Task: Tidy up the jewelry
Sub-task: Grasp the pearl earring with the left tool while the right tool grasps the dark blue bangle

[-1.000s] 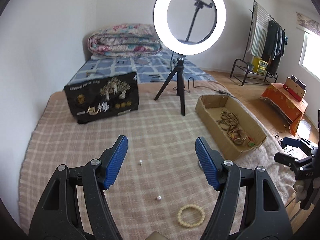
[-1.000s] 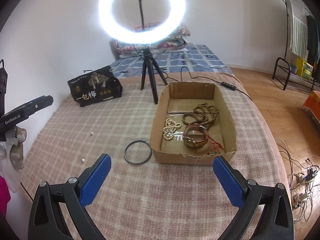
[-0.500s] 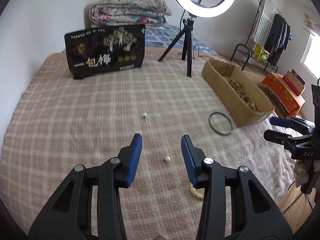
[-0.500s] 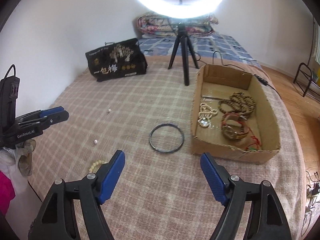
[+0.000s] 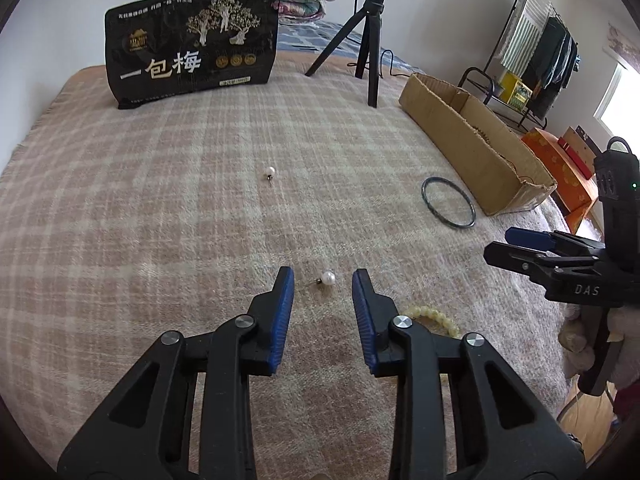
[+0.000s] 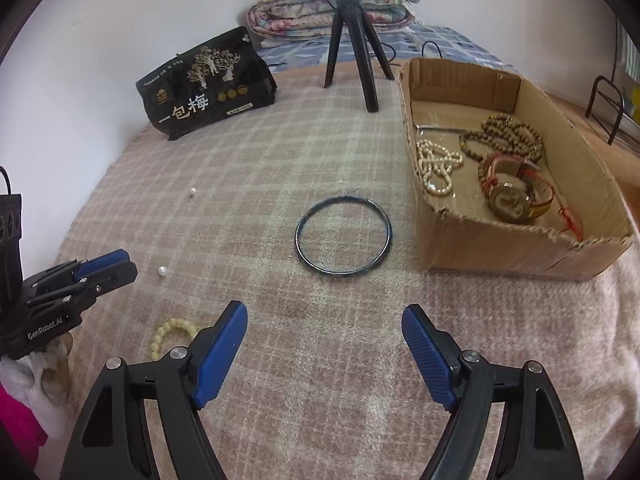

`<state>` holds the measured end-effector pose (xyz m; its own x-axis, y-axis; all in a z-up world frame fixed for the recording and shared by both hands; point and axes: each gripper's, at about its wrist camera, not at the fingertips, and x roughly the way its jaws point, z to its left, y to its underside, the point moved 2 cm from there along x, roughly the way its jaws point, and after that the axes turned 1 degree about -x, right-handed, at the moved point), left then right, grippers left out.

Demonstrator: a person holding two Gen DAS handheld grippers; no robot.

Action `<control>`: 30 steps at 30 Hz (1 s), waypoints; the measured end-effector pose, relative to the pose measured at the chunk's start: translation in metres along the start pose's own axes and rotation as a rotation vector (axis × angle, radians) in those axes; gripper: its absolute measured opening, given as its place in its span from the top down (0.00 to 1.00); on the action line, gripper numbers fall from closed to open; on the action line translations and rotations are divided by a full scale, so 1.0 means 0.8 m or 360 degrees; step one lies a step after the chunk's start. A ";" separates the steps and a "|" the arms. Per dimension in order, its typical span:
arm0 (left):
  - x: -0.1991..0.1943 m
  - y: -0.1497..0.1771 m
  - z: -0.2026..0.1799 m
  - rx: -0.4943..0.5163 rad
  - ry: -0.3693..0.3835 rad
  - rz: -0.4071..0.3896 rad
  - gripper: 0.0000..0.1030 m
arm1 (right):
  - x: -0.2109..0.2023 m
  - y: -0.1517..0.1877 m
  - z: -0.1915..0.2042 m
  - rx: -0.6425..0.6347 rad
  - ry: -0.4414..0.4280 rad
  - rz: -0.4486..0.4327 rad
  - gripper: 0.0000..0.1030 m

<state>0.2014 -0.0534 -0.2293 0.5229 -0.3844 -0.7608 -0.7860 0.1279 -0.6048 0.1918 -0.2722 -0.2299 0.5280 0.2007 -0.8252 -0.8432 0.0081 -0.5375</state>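
Two pearl studs [image 5: 328, 278], one bangle [image 6: 343, 236], one bead bracelet [image 6: 172, 332] – left gripper [image 5: 323, 276] and right gripper [image 6: 325, 318] both gape, empty.

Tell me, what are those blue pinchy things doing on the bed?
A person is tidying jewelry into the cardboard box, holding a gripper in each hand. The left gripper is open, low over the blanket, with a pearl earring lying between its fingers, not yet pinched. The right gripper is open too, facing a dark bangle that lies beside the box. A second pearl earring and a yellow bead bracelet also wait on the blanket.
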 end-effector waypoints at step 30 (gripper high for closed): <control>0.035 0.005 0.009 0.0041 0.0096 0.0002 0.81 | 0.049 -0.033 0.005 0.0050 0.0193 -0.0085 0.20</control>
<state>0.2149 -0.0572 -0.2547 0.5002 -0.4385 -0.7467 -0.7777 0.1516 -0.6101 0.2345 -0.2606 -0.2470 0.5791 0.0796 -0.8114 -0.8152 0.0469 -0.5773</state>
